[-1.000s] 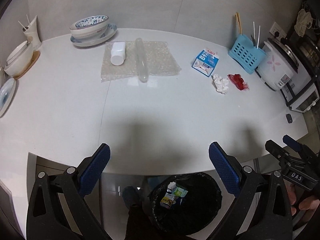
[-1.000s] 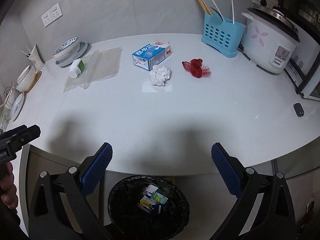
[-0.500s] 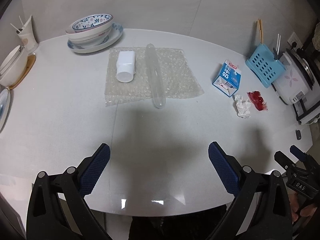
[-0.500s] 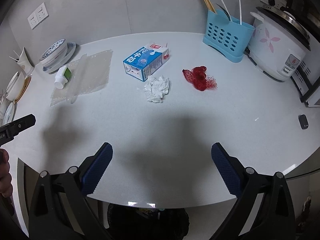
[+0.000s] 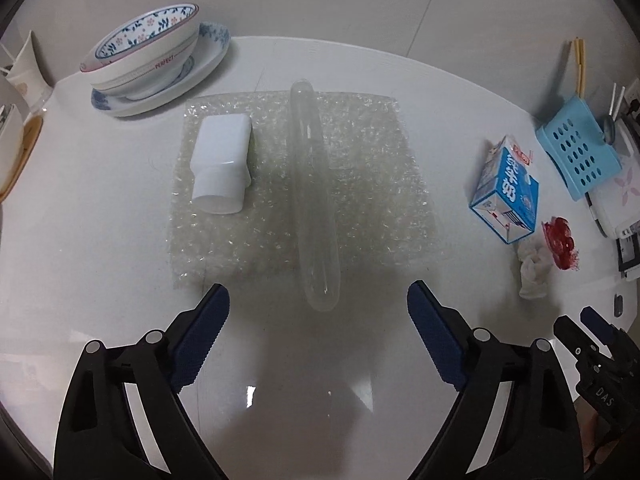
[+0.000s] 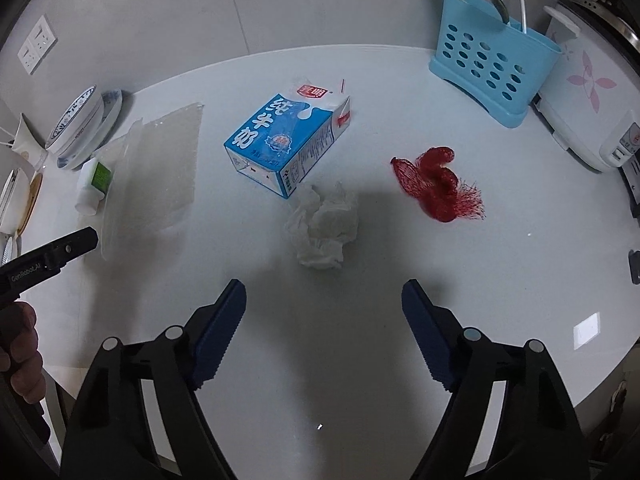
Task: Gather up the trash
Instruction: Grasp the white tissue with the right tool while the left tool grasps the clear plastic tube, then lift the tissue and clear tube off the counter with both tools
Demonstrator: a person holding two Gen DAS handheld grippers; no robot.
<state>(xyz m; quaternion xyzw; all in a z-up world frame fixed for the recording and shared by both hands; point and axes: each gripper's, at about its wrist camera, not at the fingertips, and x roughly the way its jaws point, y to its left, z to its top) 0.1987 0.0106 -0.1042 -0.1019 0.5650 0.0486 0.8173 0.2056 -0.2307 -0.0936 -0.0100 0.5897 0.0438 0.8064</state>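
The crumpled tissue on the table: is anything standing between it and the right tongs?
Nothing visible does. The crumpled tissue lies just ahead of the right tongs, whose jaws are closing with nothing between them. The milk carton lies behind the tissue, the red net beside it.

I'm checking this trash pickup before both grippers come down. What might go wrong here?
The clear tube lies loose across the bubble wrap; the closing left gripper may roll it off instead of pinching it. The crumpled tissue touches the milk carton, so the closing right gripper may nudge the carton.
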